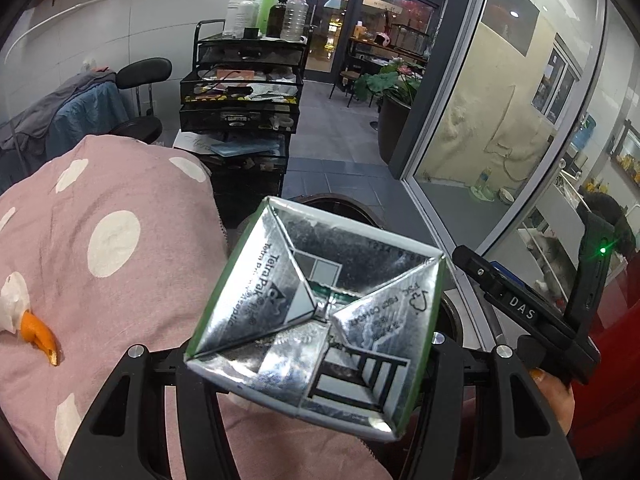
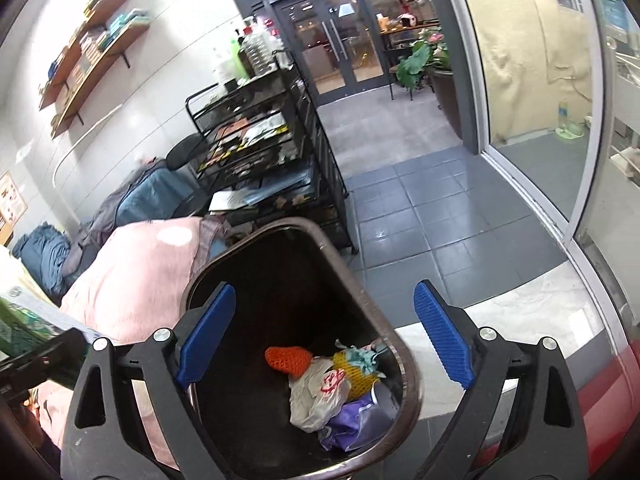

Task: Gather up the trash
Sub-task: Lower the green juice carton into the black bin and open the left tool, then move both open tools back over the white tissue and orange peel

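We should bring our left tongs (image 1: 316,344) over the bin (image 2: 360,276) and let go gently. They squeeze a silver-bottomed carton (image 1: 316,320), held between their tips. Our right tongs (image 2: 324,336) hang wide open and empty above the bin, with trash (image 2: 332,384) inside.

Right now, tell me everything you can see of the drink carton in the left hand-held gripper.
The drink carton shows its square silver foil base, folded into triangular flaps, with Tetra Pak print and green side edges. It looks slightly dented and is tilted, base toward the camera. The left hand-held gripper is clamped on its sides. In the right wrist view its green side shows at the left edge.
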The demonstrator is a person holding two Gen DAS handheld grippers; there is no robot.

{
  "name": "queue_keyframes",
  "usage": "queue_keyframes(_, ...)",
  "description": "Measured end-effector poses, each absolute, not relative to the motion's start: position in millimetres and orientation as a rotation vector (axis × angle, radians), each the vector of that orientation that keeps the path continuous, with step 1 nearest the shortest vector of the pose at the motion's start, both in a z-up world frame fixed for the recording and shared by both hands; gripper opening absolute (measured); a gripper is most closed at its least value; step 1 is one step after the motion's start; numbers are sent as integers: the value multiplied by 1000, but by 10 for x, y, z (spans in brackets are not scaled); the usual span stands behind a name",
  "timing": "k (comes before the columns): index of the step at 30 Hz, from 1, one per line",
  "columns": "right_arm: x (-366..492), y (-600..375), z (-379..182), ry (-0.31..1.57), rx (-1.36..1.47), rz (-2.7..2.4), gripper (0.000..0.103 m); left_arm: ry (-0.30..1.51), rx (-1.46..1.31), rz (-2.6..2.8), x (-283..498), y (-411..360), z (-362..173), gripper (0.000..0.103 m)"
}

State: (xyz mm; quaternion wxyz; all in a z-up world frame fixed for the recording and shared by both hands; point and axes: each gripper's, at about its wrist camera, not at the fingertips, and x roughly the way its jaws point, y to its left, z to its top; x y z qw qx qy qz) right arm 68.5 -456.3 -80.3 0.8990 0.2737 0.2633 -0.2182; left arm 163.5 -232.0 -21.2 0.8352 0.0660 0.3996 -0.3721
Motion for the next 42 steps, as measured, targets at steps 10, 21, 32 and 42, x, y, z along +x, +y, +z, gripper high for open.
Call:
queue_keyframes(10,536,-4711,-725,499,567,-508,90,934,201,-782,1728,-2784,-441,56)
queue_keyframes(21,455,-4852,-701,479,579,-549,90,1052,314,-779,1796,-3208,-771,57)
queue_keyframes(32,431,-4859,-741,493,583,-547,90,1079,432,-745,1734,-3312,-885,80)
queue_keyframes(42,539,-4712,-761,500,547,-453,93,860,388,-734,1444,-2823,-407,87)
